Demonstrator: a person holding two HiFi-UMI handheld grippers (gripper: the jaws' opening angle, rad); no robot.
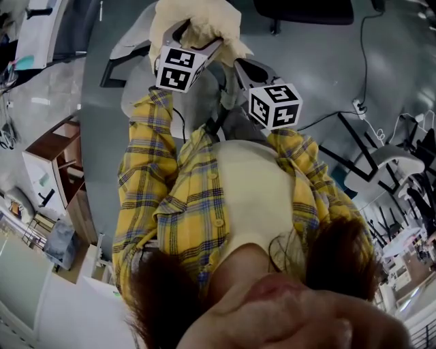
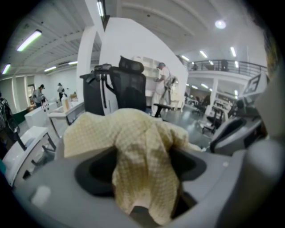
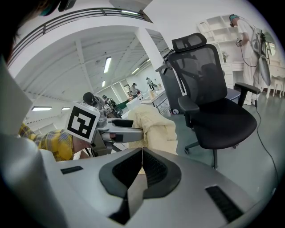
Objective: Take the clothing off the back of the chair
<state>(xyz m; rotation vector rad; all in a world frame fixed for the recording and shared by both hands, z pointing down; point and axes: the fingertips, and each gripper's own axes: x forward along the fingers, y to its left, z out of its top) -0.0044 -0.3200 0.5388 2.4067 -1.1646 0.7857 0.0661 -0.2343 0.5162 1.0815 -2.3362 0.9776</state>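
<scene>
A cream checked garment lies bunched over my left gripper. Its jaws stand wide apart and open, with the cloth hanging loose in the gap between them. In the head view the garment sits at the top, over the left gripper. In the same view my right gripper is just to the right of it. In the right gripper view the right gripper is shut with nothing between its pads, and the garment hangs off the left gripper ahead. A black mesh office chair stands beyond, bare.
A person in white works at white shelves in the background. White desks stand to the left. In the head view a wooden cabinet is at left, white chairs at right, and a cable lies on the grey floor.
</scene>
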